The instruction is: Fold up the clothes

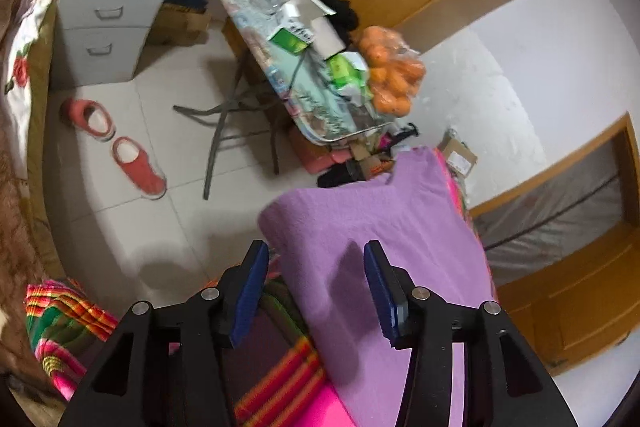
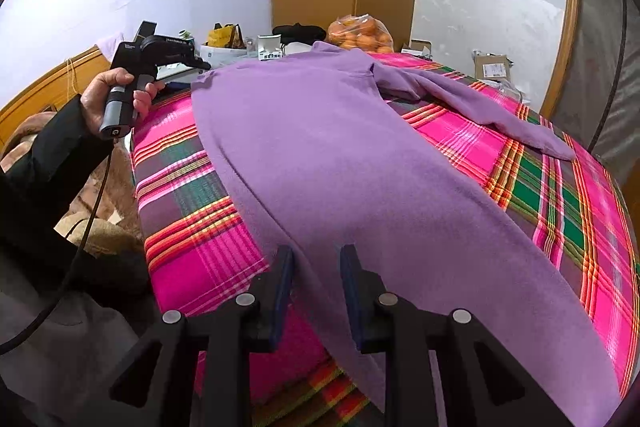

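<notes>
no readable text anywhere really, green and white packets on the cluttered folding bench show print too blurry, label on brown cardboard box too small

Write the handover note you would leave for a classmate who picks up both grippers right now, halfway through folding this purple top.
Left gripper: open, nothing between its pads, hovering over the folded left edge of the purple top.
Right gripper: jaws partly open around the near hem, with the pads not clearly pressing; treat it as released.
Where things are: the top lies flat on the plaid blanket. One sleeve lies spread out to the right.
Done: the left side looks folded in, a doubled edge showing there.
Left: fold in the right sleeve and side, then fold the body up.
</notes>
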